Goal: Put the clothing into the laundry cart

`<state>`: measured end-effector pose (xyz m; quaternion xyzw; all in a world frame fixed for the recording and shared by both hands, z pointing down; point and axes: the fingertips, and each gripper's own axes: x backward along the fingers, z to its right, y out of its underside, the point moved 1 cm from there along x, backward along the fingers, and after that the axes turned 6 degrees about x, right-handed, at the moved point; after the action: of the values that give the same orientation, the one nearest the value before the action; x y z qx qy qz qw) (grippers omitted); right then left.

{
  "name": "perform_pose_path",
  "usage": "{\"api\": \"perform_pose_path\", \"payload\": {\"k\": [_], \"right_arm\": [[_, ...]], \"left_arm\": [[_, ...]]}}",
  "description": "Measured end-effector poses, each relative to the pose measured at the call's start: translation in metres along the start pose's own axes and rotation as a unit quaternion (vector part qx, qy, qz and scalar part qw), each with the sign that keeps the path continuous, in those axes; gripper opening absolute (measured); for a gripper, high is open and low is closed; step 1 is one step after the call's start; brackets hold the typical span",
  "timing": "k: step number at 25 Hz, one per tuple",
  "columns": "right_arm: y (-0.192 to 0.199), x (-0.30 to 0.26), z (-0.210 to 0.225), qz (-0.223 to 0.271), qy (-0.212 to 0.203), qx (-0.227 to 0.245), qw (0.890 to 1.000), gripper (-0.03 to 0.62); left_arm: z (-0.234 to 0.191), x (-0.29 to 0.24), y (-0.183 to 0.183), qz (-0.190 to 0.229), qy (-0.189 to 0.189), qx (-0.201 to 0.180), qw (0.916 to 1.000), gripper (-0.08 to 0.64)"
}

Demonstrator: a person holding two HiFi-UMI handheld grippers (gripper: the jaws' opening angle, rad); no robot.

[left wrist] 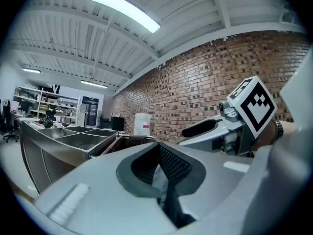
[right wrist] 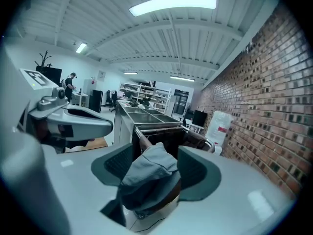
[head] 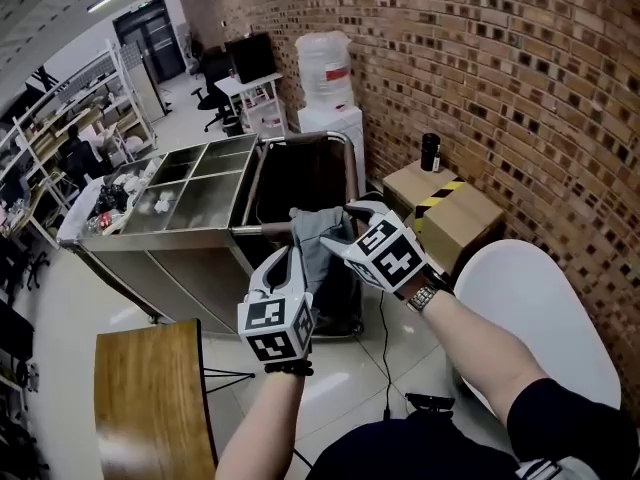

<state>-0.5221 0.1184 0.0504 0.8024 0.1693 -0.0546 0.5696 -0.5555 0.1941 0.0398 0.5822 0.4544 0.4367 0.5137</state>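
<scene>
Clothing (head: pixel 318 240) long axis vert., near laundry cart (head: pixel 300 173)

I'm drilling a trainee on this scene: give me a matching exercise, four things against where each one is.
Things:
1 garment
2 cup
3 bottle
4 cart

Places:
A on the box
B beside the steel counter
C between the left gripper and the right gripper
D on the dispenser

Pairs: 1-C, 2-A, 3-D, 4-B
</scene>
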Motion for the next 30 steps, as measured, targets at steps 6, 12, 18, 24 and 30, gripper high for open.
{"api": "perform_pose_path", "payload": {"k": [6,12,18,24,30], "right_arm": [[-0.011,0.035,-0.013,0.036,0.019,0.001,0.999,0.209],[-0.005,0.063,-0.022,0.059,0.007,0.000,0.998,0.167],[0.013,0.082,-0.028,0.079,-0.021,-0.019,0.996,0.153],[0.035,0.105,-0.030,0.091,-0.038,-0.037,0.994,0.120],[0.050,0.135,-0.033,0.104,-0.039,-0.039,0.993,0.084]], "left_arm": [[0.021,0.017,-0.006,0.005,0.002,0.003,1.0000,0.005],[0.043,0.022,-0.008,0.017,-0.010,0.006,0.9998,0.005],[0.070,0.019,0.004,0.012,-0.027,0.001,0.9996,0.005],[0.096,0.018,0.024,0.006,-0.044,0.000,0.9990,0.004],[0.128,0.028,0.026,0.014,-0.052,-0.007,0.9985,0.003]]}}
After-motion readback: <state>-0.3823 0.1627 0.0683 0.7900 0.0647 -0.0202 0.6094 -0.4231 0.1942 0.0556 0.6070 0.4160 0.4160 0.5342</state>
